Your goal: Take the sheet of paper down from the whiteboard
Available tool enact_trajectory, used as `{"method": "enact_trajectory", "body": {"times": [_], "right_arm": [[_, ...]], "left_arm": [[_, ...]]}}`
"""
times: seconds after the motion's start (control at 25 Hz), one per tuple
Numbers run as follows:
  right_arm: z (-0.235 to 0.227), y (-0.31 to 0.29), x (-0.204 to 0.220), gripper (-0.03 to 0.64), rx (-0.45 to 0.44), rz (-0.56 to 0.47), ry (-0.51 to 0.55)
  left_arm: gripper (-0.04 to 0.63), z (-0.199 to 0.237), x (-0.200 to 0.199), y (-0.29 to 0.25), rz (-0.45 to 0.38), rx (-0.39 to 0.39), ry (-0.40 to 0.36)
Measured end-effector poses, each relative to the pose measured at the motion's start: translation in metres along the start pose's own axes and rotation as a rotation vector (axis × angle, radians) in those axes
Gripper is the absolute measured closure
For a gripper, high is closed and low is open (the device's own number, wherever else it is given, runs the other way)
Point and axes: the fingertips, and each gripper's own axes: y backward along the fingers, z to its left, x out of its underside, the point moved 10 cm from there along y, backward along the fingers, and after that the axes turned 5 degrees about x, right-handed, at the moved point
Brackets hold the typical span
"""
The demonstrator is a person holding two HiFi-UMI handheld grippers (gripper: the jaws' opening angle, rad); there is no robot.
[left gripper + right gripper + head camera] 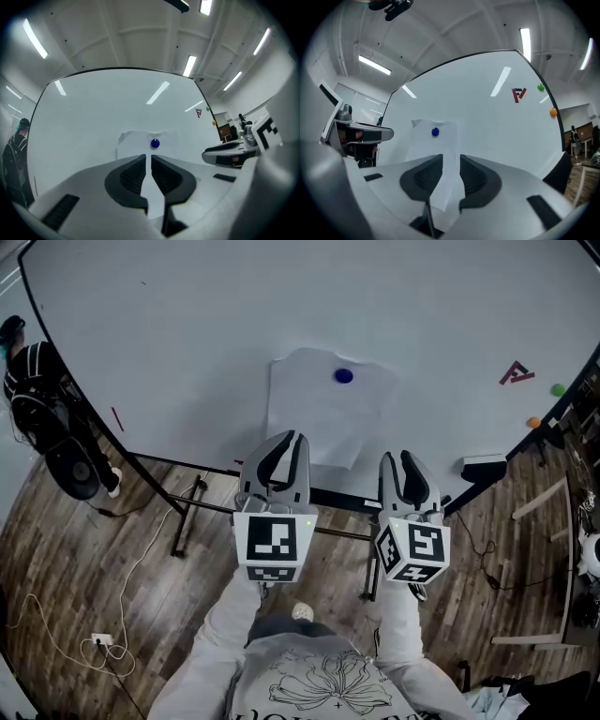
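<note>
Left tongs (pixel 285 441) are sitting clenched, empty; right tongs (pixel 405 459) are gaping, both covering the lower edge of the paper (pixel 319 413) in the head view.

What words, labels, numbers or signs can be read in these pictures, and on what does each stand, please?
"F": a red stylised sign on the white whiteboard; reading uncertain.
Dark lettering on the person's grey printed sweatshirt: cut off, unreadable.
White sheet of paper: no writing visible.

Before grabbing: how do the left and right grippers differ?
The left gripper is shut; the right gripper is open. In the head view the left gripper overlaps the sheet of paper at lower left, the right gripper sits beyond its right corner. Both are empty, facing the whiteboard.
</note>
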Motion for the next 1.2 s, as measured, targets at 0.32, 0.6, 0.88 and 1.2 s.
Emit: {"method": "enact_trajectory", "body": {"times": [0.32, 0.6, 0.88, 1.2], "right_arm": [[-0.002, -0.038, -0.007, 0.502, -0.011, -0.014, 0.040], [-0.005, -0.064, -0.015, 0.497, 0.021, -0.021, 0.041], [0.000, -0.084, -0.019, 0.497, 0.008, -0.027, 0.036], [0.001, -0.098, -0.018, 0.500, -0.028, -0.020, 0.046]], "left_arm": [[0.458, 0.002, -0.013, -0.048, -0.007, 0.078, -0.062], [0.422, 0.004, -0.019, -0.088, 0.013, 0.123, -0.143], [0.419, 0.002, -0.018, -0.114, 0.025, 0.111, -0.155], [0.419, 0.000, -0.020, -0.129, 0.028, 0.125, -0.198]]}}
